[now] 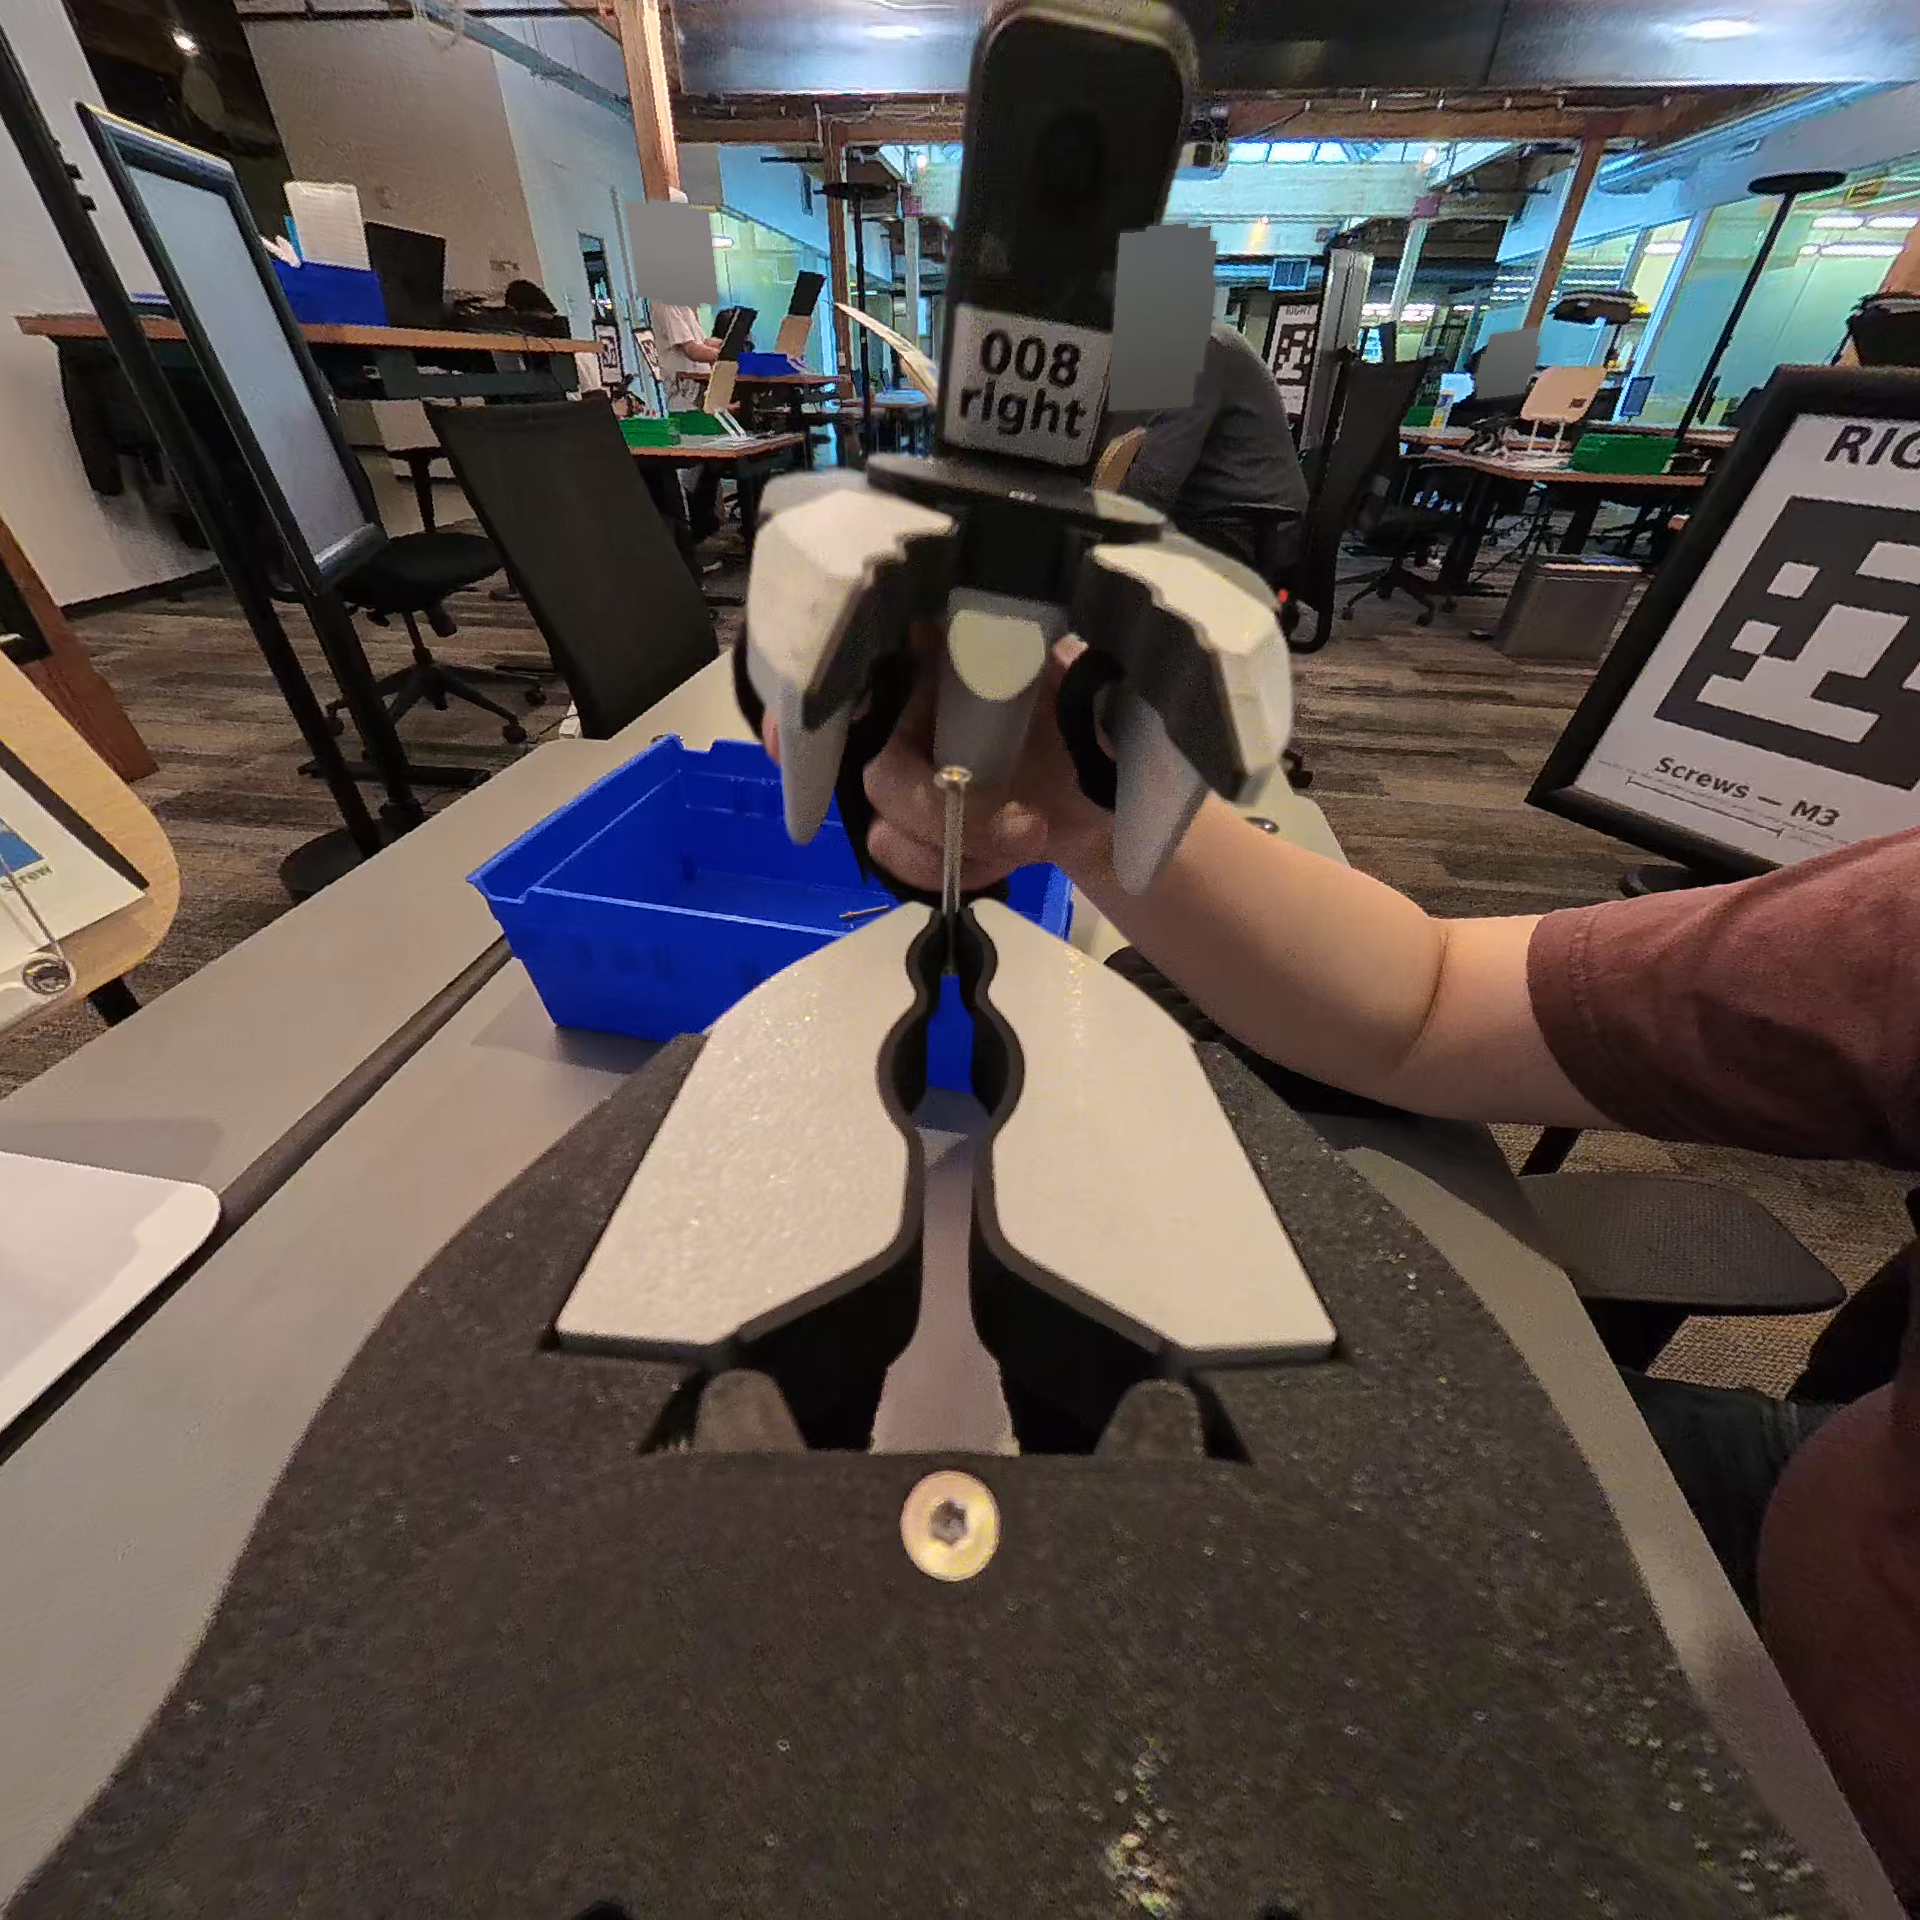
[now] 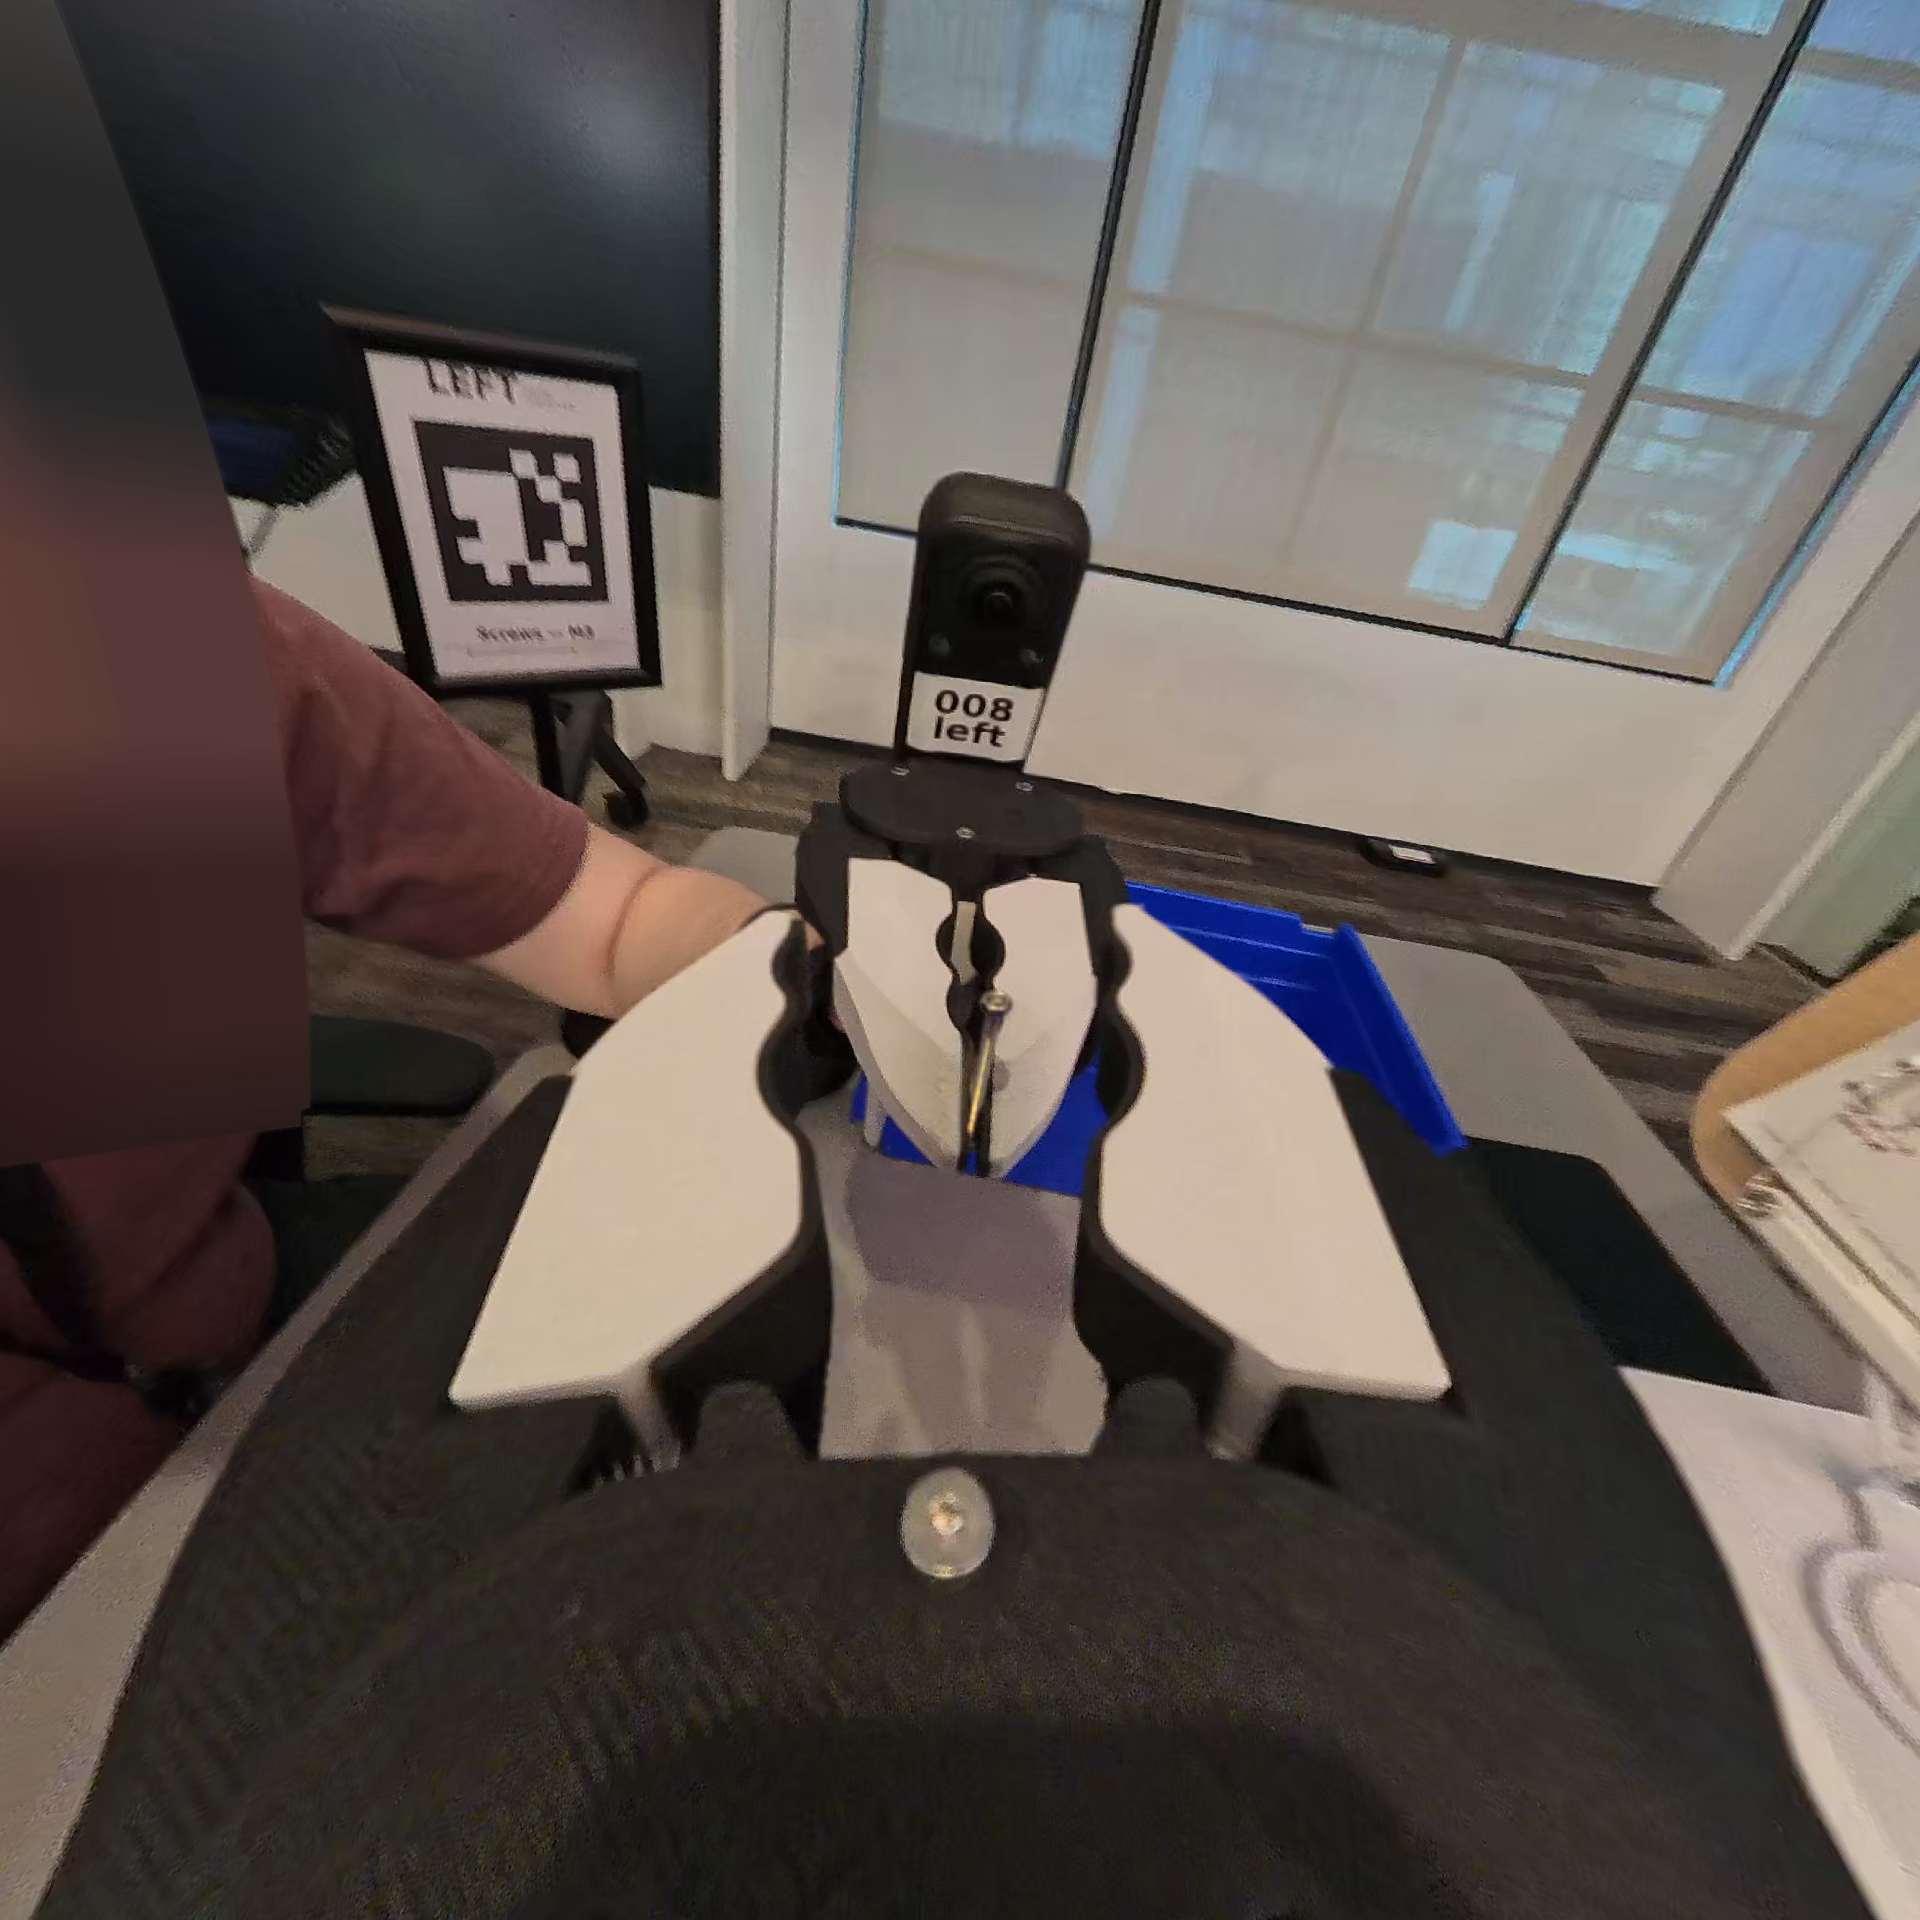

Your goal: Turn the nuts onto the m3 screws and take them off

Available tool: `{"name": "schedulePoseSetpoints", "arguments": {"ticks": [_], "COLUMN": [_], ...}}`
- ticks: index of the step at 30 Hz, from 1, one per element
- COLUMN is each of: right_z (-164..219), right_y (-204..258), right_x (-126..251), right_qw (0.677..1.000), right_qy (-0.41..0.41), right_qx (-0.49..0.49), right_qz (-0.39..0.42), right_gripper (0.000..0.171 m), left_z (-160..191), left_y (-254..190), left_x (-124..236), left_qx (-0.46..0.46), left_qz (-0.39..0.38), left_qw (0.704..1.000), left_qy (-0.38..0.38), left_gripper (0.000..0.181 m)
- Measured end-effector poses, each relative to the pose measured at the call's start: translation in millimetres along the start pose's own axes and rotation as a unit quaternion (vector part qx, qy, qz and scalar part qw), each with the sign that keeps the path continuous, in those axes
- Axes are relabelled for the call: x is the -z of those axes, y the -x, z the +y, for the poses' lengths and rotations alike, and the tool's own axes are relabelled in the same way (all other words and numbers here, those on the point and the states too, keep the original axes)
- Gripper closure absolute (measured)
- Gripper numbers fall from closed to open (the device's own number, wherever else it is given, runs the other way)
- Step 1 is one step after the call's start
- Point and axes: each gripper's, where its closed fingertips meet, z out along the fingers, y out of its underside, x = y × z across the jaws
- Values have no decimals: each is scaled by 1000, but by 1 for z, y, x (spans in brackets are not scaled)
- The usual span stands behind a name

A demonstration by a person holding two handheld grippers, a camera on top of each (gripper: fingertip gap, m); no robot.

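Left wrist view: we see our left gripper [image 1: 948, 920] with its fingers [image 1: 769, 1122] drawn narrow, the tips pinched on the lower end of a screw [image 1: 952, 842].
Screw: it stands close to upright, head up, shank running down into the gap between the left tips; in the right wrist view it [image 2: 985, 1060] leans a little and lies along the seam of the far gripper's fingers.
Nut: we cannot make one out on the screw; too small to tell.
Right gripper, from the left: it [image 1: 982, 821] faces us, just beyond the screw, its fingers spread wide to either side of the screw head, not touching it as far as we can tell.
Hand: a hand [image 1: 935, 821] grips the right gripper from behind, the forearm reaching in from the right.
Right wrist view: our right gripper [image 2: 951, 1013] shows its fingers [image 2: 665, 1174] wide apart, with the left gripper [image 2: 971, 1158] between them, farther off and pointing back at us.
Bin: a blue bin [image 1: 644, 883] sits on the grey table [image 1: 312, 997], just behind the gripper tips; a small loose screw [image 1: 864, 912] lies inside it.
Signs: a framed marker sign [image 1: 1766, 644] stands far right in the left view, another [image 2: 509, 509] far left in the right view.
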Motion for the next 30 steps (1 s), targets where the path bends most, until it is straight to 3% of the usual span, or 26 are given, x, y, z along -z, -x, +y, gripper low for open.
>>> {"name": "schedulePoseSetpoints", "arguments": {"ticks": [9, 30], "right_z": [10, 11], "right_y": [6, -4], "right_x": [-23, -15], "right_qw": [1000, 1000], "right_qy": [-3, 7], "right_qx": [11, 18], "right_qz": [-7, 23], "right_gripper": [97, 96], "left_z": [-5, -4], "left_y": [6, 20], "left_x": [6, 10], "left_qx": [6, 24], "left_qz": [-13, -41], "left_qw": [1000, 999], "left_qy": [-10, -10], "left_gripper": [179, 179]}}
